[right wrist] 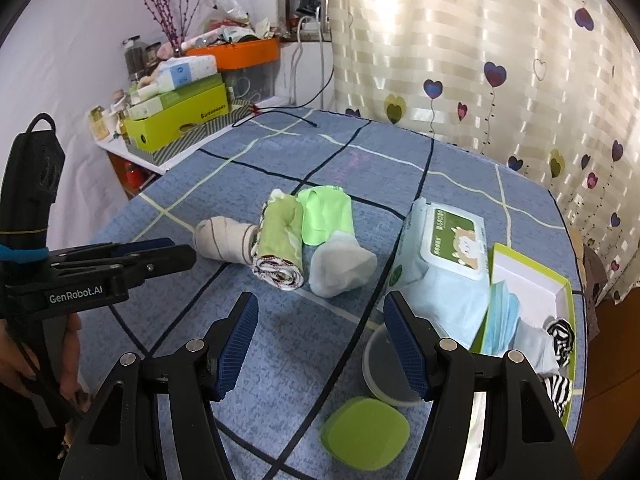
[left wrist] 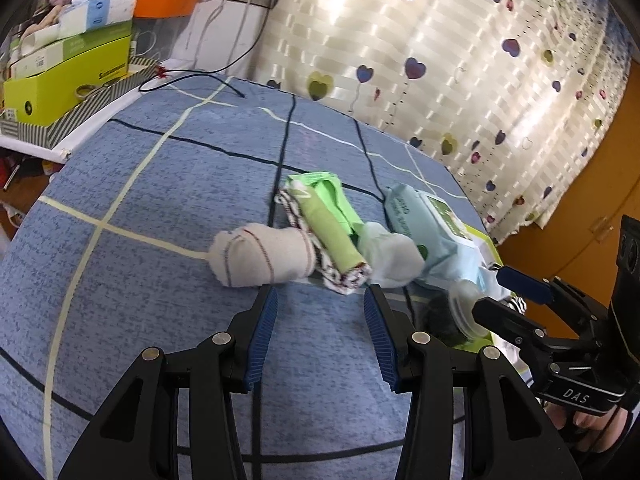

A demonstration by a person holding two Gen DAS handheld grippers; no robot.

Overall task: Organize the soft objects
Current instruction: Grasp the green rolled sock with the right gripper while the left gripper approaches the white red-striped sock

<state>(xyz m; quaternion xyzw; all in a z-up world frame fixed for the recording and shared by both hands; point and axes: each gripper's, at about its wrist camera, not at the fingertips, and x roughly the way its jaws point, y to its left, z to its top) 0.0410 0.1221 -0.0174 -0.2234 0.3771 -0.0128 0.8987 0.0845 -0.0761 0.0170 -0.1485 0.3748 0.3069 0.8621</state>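
A small group of soft things lies together near the middle of the surface (right wrist: 280,360), which is covered with a blue cloth with dark and pale lines. At the left end is a beige rolled sock (left wrist: 260,258) with thin red stripes. It touches a rolled cloth (right wrist: 278,248) that is green on the outside and has a dark pattern on white at its end. Just behind the roll lies a bright green folded packet (right wrist: 326,216). On the right side of the roll, touching it, sits a white bunched sock (right wrist: 340,264).

A little apart to the right lies a pale blue pack of wet wipes (right wrist: 444,264) with a green label on its lid. Beside the pack stands a green open box (right wrist: 532,280) with a white inside; light blue masks (right wrist: 502,320), a white piece and a black-and-white striped sock (right wrist: 562,336) lie at its near end. In front of the pack there is a round clear container (right wrist: 384,368), and nearer to the camera a flat green lid (right wrist: 366,432).

The left tool (left wrist: 320,300) hovers just before the beige sock and the rolled cloth; its blue pads are wide apart and nothing is between them. The right tool (right wrist: 320,308) is wide open too and holds nothing; it points toward the white sock, and its right finger (right wrist: 408,348) stands in front of the clear container. Each tool is carried by a person's hand (right wrist: 24,356).

Behind the surface hangs a striped curtain (right wrist: 480,60) with heart shapes, and at the far left is a shelf (right wrist: 132,152) crowded with boxes.
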